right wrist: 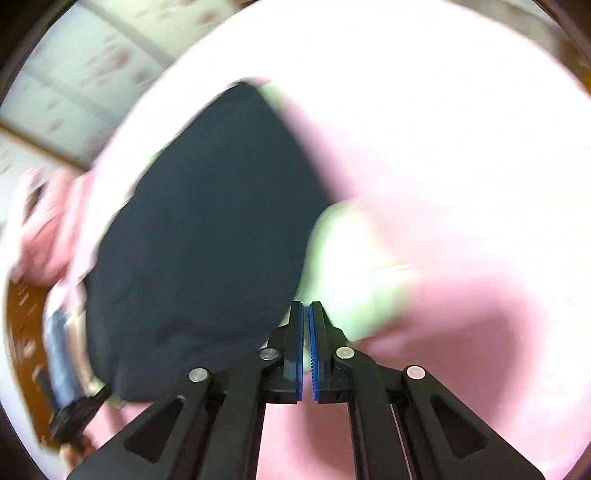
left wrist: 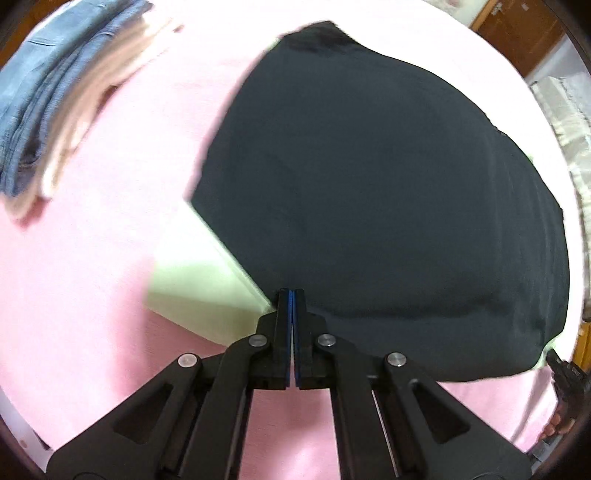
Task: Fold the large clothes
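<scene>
A large black garment with pale green sleeves lies on the pink sheet. In the left wrist view the black body [left wrist: 369,192] fills the middle and a green sleeve [left wrist: 199,277] sticks out at its left. My left gripper [left wrist: 291,295] is shut at the garment's near edge, where sleeve meets body; whether it pinches cloth is unclear. In the blurred right wrist view the black body [right wrist: 207,229] is left of centre and a green sleeve [right wrist: 354,266] lies to its right. My right gripper [right wrist: 306,306] is nearly shut at the near edge by the sleeve.
Folded blue and beige clothes [left wrist: 55,96] are stacked at the far left of the pink sheet [left wrist: 92,277]. The other gripper shows at the right edge [left wrist: 565,373] and at the lower left of the right wrist view [right wrist: 77,410]. Wooden furniture [left wrist: 517,29] stands beyond the bed.
</scene>
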### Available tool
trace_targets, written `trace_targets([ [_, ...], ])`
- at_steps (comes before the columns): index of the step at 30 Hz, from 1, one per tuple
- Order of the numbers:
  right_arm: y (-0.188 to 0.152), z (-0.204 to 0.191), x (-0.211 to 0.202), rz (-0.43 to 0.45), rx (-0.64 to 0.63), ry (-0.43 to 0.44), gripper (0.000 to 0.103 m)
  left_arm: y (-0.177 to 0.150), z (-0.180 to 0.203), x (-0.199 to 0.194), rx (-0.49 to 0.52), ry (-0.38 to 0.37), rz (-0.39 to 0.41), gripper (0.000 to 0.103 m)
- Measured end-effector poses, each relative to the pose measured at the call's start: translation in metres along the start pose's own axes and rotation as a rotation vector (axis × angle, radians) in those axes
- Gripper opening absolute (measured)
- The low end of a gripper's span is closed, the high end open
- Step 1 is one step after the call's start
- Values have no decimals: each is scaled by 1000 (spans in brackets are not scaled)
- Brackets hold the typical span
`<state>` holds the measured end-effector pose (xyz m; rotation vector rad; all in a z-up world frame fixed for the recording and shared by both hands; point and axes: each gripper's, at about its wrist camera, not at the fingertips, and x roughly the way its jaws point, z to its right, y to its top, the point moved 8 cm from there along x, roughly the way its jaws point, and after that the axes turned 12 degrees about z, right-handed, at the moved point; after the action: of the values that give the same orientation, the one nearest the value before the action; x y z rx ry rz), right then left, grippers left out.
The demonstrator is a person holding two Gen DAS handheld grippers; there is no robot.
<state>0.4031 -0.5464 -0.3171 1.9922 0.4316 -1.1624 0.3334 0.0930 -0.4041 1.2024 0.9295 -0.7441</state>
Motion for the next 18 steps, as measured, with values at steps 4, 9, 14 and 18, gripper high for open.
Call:
trace_targets([
  [4,12,25,-5,17,14,-35,2,2,-9,-4,46,30,-2,0],
  [9,12,10,-5,15,-124,-131,2,4,8,0,139,82,9,1],
  [14,14,-75,-12,88,-168,-245,2,2,7,0,103,79,0,0],
  [18,32,-120,-38,192,-177,-188,2,9,0,-5,88,87,-1,0],
])
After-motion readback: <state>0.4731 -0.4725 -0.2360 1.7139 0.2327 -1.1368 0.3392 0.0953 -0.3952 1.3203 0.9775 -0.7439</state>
